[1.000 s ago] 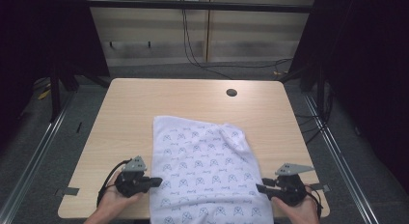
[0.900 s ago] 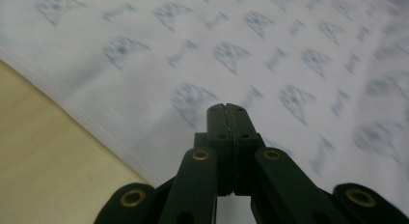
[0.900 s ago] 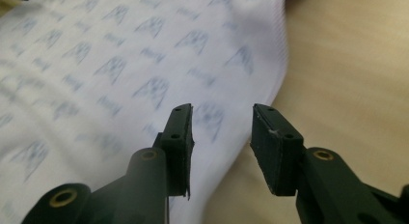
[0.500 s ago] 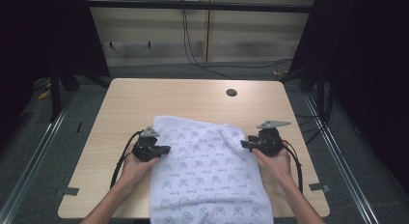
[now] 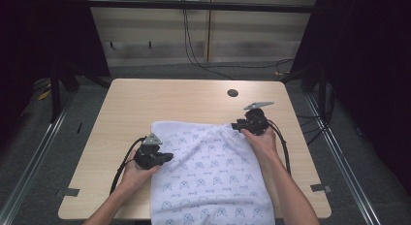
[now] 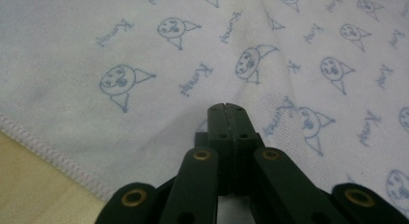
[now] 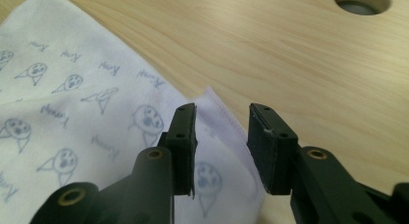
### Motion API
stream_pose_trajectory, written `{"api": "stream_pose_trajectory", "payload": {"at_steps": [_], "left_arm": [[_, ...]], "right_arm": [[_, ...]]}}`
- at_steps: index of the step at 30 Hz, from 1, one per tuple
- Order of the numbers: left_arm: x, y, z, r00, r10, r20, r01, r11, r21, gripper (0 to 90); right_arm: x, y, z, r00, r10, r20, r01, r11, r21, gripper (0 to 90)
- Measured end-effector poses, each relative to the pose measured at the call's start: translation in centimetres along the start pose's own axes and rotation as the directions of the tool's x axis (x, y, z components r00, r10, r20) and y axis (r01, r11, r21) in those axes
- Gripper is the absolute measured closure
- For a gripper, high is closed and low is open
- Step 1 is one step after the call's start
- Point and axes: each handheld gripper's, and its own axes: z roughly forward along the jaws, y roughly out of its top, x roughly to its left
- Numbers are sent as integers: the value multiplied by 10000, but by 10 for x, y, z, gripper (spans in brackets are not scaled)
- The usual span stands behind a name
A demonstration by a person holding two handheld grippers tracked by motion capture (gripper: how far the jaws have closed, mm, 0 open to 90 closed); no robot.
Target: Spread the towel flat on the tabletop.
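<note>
Lt wood table (image 5: 145,104) w/ hole (image 5: 232,93), grey floor (image 5: 29,157), dark surrounds.

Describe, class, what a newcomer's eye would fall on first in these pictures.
First comes the white towel printed with small blue faces, spread over the near half of the wooden table and hanging off its near edge. Next, the left hand-held gripper rests shut at the towel's left edge, while the right hand-held gripper stands open over the far right corner. A dark round hole marks the table's far side.

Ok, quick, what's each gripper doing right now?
Left gripper: jaws shut, resting on the towel; no cloth visibly pinched.
Right gripper: jaws open, closing around the towel's corner, not gripping.
</note>
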Motion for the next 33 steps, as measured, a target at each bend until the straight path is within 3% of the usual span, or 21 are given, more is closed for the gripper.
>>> {"api": "stream_pose_trajectory", "payload": {"at_steps": [1,7,9,12,13,14,15,16,17,21,22,23,25,26,29,33], "left_arm": [[2,0,-1,10000,20,-7,-20,10000,-5,900],[5,-1,-2,10000,-22,19,22,10000,-41,869],[6,-1,-3,9996,-195,-190,193,9997,-152,783],[9,0,-5,9975,-628,-326,622,9979,-183,660],[9,0,-5,9975,-628,-326,622,9979,-183,633],[12,1,-7,9953,-752,-603,736,9969,-293,610],[12,1,-7,9953,-752,-603,736,9969,-293,593],[15,1,-9,9919,-1075,-669,1040,9931,-549,579],[17,0,-10,9913,-1128,-681,1085,9921,-636,569],[19,-1,-11,9922,-980,-776,936,9939,-592,584],[20,-3,-9,9919,-883,-916,843,9954,-466,593],[20,-3,-9,9919,-883,-916,843,9954,-466,611],[20,-3,-9,9909,-972,-931,928,9944,-504,617],[18,-2,-7,9905,-839,-1094,786,9955,-522,624],[18,-1,-7,9910,-692,-1143,651,9971,-392,627],[18,-1,-6,9926,-717,-983,677,9967,-437,623]], "right_arm": [[-3,4,12,10000,71,-18,-70,9997,223,646],[-9,6,31,9996,251,122,-258,9981,564,624],[-7,1,37,9997,226,-53,-223,9978,629,626],[-3,-1,36,9999,-100,78,96,9986,526,644],[-1,-2,36,9999,-106,113,100,9985,533,698],[0,-2,35,9998,-166,-63,170,9981,595,749],[0,-2,35,9998,-166,-63,170,9981,595,749],[2,-3,33,9994,-320,-156,330,9968,722,874],[2,-3,33,9993,-314,-193,326,9972,669,885],[-5,0,23,9996,166,-236,-160,9995,254,889],[-14,4,11,9989,471,4,-470,9985,-280,890],[-18,7,5,9984,559,104,-553,9974,-460,891],[-23,9,-1,9981,531,313,-512,9970,-580,891],[-31,13,-13,9962,626,600,-583,9959,-698,891],[-42,18,-26,9931,723,927,-638,9937,-922,891],[-50,17,-35,9905,875,1058,-750,9904,-1163,891]]}}
